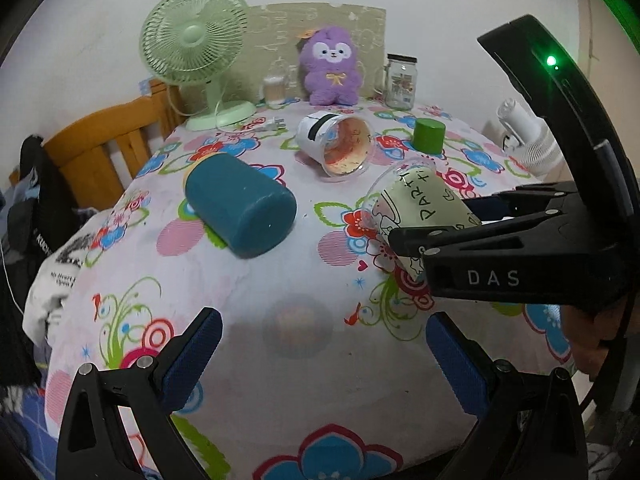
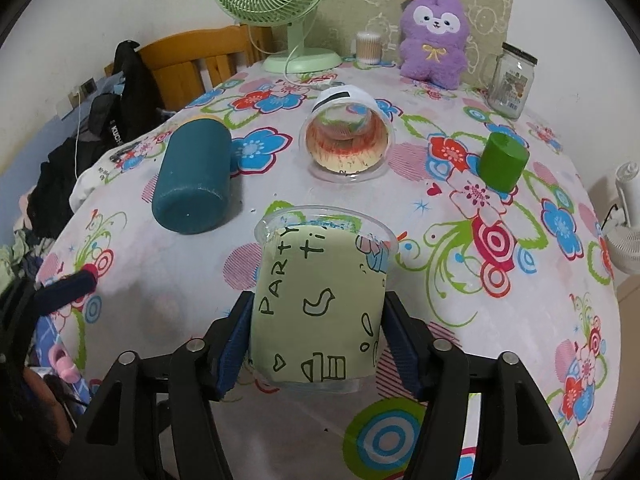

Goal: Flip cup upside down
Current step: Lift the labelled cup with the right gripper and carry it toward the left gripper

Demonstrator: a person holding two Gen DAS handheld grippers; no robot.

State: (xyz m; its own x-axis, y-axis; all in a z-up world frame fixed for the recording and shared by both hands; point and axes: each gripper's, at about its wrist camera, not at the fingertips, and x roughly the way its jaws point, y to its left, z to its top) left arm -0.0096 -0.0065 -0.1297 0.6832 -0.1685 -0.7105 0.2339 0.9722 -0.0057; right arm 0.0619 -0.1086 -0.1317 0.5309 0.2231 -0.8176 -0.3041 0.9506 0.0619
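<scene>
Right gripper [image 2: 318, 332] clamps party cup [image 2: 320, 300], tilted; left gripper [image 1: 324, 354] wide open, empty.

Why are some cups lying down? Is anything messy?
The teal cup and the red-stained clear cup lie tipped on their sides on the flowered tablecloth. No spill shows. The right gripper holds the party cup tilted.
</scene>
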